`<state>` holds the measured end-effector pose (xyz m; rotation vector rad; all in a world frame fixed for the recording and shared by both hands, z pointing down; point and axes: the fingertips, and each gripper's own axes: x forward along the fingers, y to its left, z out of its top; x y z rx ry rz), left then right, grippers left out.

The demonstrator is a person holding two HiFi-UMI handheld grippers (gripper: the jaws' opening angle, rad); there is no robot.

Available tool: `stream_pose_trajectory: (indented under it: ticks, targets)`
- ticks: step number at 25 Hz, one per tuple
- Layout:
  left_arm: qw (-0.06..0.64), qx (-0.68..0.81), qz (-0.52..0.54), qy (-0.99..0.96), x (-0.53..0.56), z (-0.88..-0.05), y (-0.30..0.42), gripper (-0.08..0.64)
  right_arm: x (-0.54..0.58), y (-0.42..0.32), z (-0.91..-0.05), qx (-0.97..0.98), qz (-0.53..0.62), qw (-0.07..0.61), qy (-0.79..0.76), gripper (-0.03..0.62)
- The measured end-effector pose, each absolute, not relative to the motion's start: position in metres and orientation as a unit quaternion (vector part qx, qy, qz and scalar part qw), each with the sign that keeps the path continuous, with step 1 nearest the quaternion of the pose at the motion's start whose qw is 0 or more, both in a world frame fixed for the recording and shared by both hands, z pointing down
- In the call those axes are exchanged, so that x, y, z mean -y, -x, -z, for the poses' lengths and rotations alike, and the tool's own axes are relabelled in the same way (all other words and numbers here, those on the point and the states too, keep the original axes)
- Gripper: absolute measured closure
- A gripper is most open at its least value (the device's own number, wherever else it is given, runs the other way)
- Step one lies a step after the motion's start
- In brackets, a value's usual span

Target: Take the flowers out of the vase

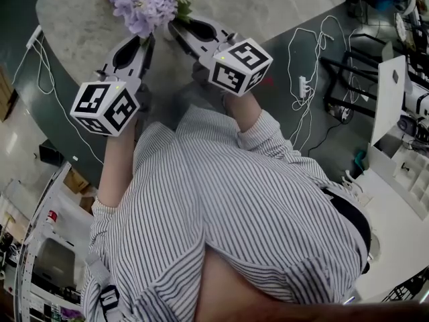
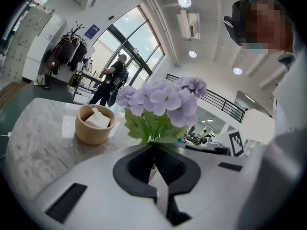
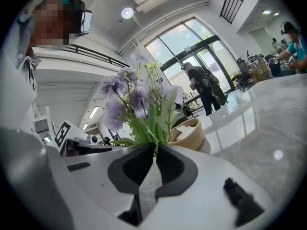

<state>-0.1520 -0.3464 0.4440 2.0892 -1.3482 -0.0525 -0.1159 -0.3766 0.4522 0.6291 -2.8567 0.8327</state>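
Right gripper view: flowers pinched (seemingly) between jaws.

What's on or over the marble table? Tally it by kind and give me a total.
Grippers: 2 (left gripper, right gripper)
Flower bunch: 1
Vase: 1
Tan bowl: 1
Total: 5
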Motion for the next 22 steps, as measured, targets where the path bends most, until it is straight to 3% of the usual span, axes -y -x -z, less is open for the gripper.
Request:
stream_pose_trajectory:
  ticks: [22]
  targets:
    - [0.240,0.520,0.046,-0.819,0.345,-0.378,0.149,0.551,0.382,0.105,-0.376,0.944,-0.240,-0.027,-0.226,0.572]
